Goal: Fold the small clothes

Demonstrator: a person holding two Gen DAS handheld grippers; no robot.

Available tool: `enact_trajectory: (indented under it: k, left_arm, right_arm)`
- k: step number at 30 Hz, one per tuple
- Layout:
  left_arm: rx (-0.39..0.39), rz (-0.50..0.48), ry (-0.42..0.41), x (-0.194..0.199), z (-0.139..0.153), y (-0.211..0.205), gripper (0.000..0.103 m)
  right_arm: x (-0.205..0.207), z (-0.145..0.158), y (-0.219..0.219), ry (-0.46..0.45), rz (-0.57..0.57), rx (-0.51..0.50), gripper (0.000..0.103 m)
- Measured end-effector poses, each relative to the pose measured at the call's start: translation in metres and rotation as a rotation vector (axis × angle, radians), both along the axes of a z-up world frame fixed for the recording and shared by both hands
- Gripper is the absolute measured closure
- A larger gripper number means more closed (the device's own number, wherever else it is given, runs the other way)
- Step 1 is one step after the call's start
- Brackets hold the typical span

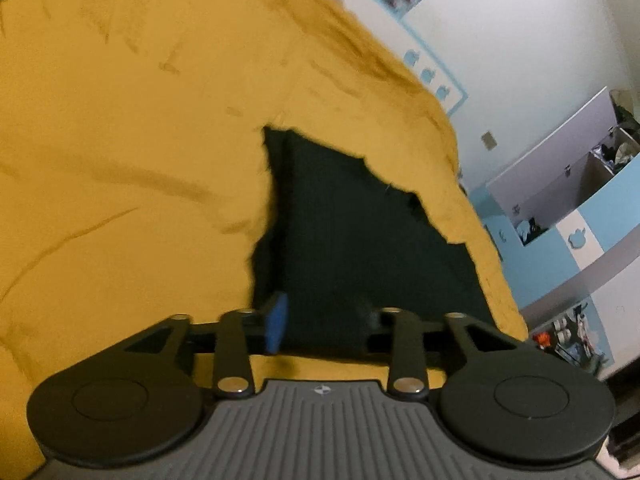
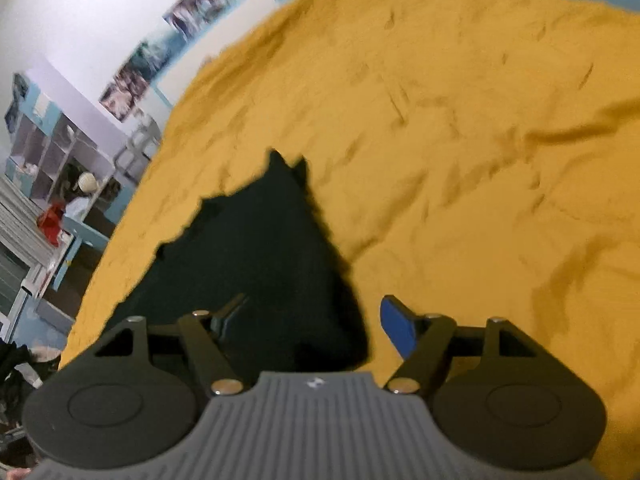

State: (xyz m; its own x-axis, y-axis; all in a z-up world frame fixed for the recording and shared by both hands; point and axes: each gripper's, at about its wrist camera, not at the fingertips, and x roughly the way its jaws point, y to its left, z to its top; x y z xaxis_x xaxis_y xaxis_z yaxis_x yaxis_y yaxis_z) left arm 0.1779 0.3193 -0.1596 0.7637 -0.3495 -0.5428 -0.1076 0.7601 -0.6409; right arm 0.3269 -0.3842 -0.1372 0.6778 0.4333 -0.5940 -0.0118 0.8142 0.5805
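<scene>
1. I see a dark, flat-lying garment (image 1: 360,232) with ragged-looking edges spread on the mustard bedspread (image 1: 120,160).
2. My left gripper (image 1: 324,320) hovers over its near edge, jaws partly apart, gripping nothing.
3. My right gripper (image 2: 312,320) stands wide, empty.

Two close downward wrist views

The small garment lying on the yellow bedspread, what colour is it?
Plain black, no visible pattern; the small black fabric garment shows best in the right wrist view.
</scene>
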Motion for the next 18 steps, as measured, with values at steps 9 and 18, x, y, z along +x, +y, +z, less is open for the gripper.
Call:
enact_trajectory:
  k: [9, 18]
  left_arm:
    - [-0.336, -0.012, 0.015, 0.023, -0.040, -0.122, 0.042]
    - [-0.341, 0.111, 0.138, 0.071, -0.074, -0.170, 0.040]
  right_arm:
    - [-0.041, -0.034, 0.141, 0.175, 0.203, 0.329, 0.035]
    - [-0.023, -0.069, 0.200, 0.298, 0.104, 0.384, 0.040]
